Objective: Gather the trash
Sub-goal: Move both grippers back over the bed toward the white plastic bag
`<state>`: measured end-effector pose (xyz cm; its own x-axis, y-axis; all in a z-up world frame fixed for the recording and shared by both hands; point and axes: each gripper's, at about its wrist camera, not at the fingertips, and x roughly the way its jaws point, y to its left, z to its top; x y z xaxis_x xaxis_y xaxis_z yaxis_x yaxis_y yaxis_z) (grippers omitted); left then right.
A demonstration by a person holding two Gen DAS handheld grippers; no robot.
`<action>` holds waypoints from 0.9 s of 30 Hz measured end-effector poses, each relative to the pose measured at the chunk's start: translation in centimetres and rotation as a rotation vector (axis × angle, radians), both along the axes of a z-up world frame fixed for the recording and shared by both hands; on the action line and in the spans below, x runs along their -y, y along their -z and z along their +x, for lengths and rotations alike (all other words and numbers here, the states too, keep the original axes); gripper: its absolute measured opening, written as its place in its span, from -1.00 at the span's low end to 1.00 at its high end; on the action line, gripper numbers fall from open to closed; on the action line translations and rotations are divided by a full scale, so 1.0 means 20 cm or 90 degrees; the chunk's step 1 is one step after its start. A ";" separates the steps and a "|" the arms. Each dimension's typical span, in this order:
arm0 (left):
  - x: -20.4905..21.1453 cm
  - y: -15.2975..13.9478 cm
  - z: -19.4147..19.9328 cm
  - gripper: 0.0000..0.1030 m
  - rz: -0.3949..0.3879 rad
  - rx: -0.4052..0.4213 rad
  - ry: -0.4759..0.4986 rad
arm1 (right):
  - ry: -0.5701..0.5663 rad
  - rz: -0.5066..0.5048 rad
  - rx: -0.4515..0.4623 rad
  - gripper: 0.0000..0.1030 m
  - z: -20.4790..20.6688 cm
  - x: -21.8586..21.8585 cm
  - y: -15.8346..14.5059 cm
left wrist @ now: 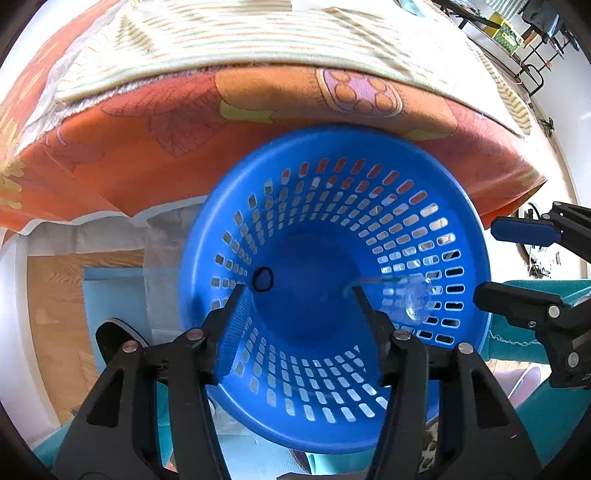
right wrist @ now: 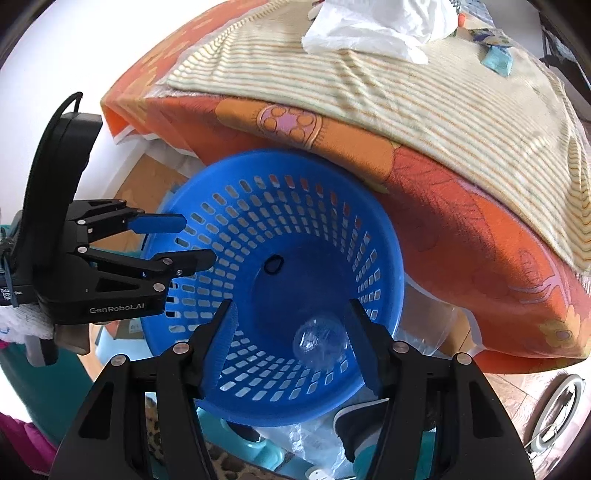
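One clear bottle (right wrist: 319, 341) inside blue basket (right wrist: 192, 376)

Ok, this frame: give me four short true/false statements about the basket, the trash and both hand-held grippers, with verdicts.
1. A clear plastic bottle lies inside the blue basket. True.
2. The right hand-held gripper is shut on the bottle. False: it is open, holding nothing.
3. The left hand-held gripper is open above the basket. True.
4. The white tissue is in the basket. False: it lies on the striped cloth.
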<state>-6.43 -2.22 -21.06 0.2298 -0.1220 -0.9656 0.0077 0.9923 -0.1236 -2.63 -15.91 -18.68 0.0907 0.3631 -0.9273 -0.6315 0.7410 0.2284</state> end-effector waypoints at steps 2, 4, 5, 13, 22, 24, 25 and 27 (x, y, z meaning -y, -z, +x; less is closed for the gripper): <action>0.00 -0.02 0.01 0.09 0.002 0.008 -0.002 | 0.004 0.007 0.009 0.15 0.01 0.01 -0.02; -0.01 -0.05 0.02 0.09 0.004 0.019 -0.005 | 0.011 0.014 0.018 0.15 0.02 0.02 -0.05; -0.01 -0.06 0.03 0.09 0.006 0.026 -0.007 | 0.017 0.019 0.026 0.15 0.03 0.03 -0.07; -0.06 -0.23 0.15 0.09 0.008 0.080 -0.023 | 0.079 0.070 0.056 0.15 0.16 0.15 -0.22; -0.11 -0.48 0.38 0.09 -0.002 0.164 -0.038 | 0.148 0.103 0.089 0.16 0.30 0.28 -0.34; -0.14 -0.55 0.45 0.09 -0.015 0.180 -0.048 | 0.161 0.106 0.098 0.17 0.33 0.31 -0.36; -0.14 -0.57 0.48 0.09 -0.021 0.185 -0.050 | 0.168 0.108 0.104 0.17 0.34 0.32 -0.38; -0.16 -0.64 0.55 0.09 -0.023 0.202 -0.061 | 0.176 0.113 0.118 0.17 0.37 0.34 -0.41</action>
<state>4.58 1.05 -8.28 0.5310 -0.1188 -0.8390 -0.0414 0.9853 -0.1657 4.87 -22.77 -10.55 0.3684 0.4550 -0.8107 -0.4559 0.8484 0.2690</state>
